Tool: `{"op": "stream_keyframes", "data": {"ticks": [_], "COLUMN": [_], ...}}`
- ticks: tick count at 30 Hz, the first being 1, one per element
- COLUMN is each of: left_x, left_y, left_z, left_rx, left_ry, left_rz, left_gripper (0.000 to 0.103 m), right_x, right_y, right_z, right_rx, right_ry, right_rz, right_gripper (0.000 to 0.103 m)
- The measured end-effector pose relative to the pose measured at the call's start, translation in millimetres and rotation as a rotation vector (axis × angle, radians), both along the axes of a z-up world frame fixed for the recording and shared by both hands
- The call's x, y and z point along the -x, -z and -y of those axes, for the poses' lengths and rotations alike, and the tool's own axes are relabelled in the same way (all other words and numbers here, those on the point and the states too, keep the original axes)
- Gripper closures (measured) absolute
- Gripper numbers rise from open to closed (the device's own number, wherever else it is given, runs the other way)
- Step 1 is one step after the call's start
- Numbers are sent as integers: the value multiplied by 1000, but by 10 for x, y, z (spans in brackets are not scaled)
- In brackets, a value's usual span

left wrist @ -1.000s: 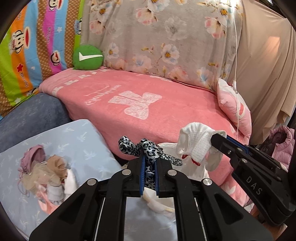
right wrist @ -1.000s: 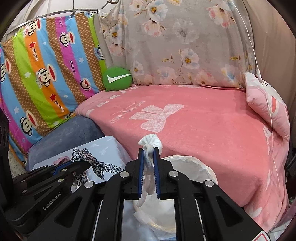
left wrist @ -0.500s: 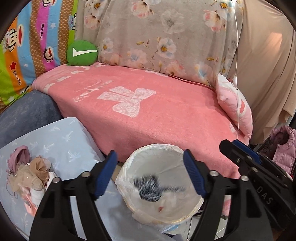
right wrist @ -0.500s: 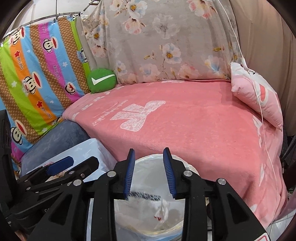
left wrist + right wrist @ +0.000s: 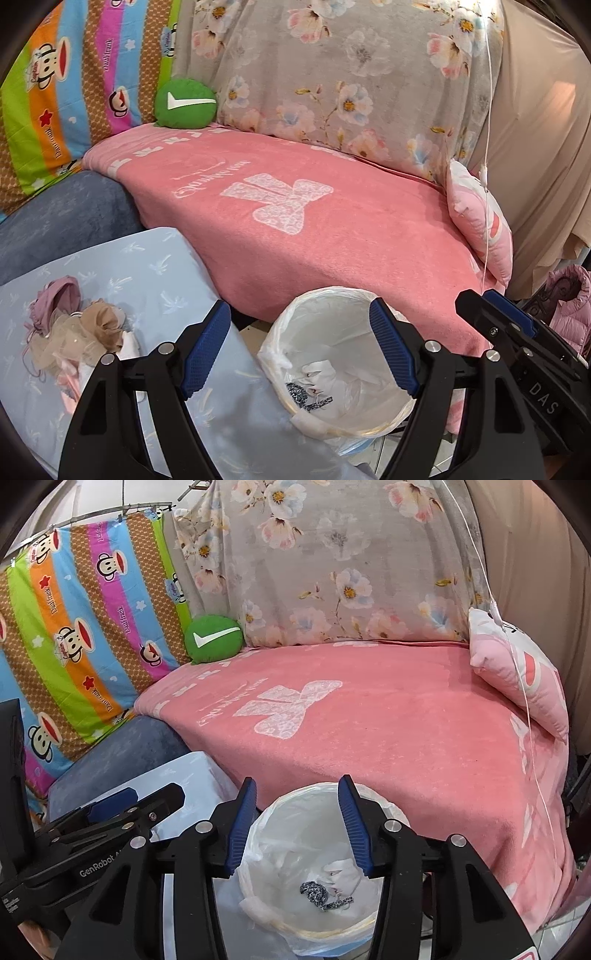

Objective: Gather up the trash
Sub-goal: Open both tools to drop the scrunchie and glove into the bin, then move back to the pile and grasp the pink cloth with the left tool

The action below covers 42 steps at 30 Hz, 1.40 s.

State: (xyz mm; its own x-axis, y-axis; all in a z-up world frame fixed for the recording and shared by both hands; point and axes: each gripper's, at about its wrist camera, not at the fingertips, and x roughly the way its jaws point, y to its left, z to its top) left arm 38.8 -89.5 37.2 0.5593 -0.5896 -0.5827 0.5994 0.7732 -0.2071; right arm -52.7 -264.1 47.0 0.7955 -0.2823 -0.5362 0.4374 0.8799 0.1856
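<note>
On the left, a heap of small fabric scraps point(image 5: 70, 332) is waiting on the pale blue sheet point(image 5: 155, 273). The left gripper point(image 5: 299, 347) is hanging wide apart, emptied of the leopard-print scrap point(image 5: 308, 393), now lying in the bin point(image 5: 332, 295). The right gripper point(image 5: 297, 823) has just been opening, nothing between its jaws; what is probably its white piece point(image 5: 341, 875) lies beside the scrap. 2 items binned.

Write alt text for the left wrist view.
The open left gripper hovers over a lined trash bin holding a leopard-print scrap and white cloth. More fabric scraps lie on the pale blue surface at left.
</note>
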Motion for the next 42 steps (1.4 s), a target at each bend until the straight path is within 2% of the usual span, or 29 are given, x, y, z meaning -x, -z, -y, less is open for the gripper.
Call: {"op": "stream_keyframes", "data": {"ticks": [12, 19, 23, 33, 42], "left_x": [-95, -153, -197, -326, -444], "left_y": [103, 252, 373, 770, 1177], "left_z": [-652, -1104, -1372, -1980, -2338], "left_rx": [18, 19, 18, 1, -16], "left_ry": [-130, -219, -279, -395, -458], "left_rz": [-47, -85, -111, -205, -302], "left_gripper": [29, 25, 21, 21, 21], "right_x": [-133, -258, -343, -542, -769], "right_y": [-5, 43, 101, 250, 506], "right_z": [-552, -883, -1113, -1631, -2027], "right_rx": [16, 19, 21, 33, 30], "right_ry": [-98, -160, -202, -285, -348], "right_rz": [-14, -36, -54, -100, -161], "right_gripper": [52, 52, 52, 48, 48]}}
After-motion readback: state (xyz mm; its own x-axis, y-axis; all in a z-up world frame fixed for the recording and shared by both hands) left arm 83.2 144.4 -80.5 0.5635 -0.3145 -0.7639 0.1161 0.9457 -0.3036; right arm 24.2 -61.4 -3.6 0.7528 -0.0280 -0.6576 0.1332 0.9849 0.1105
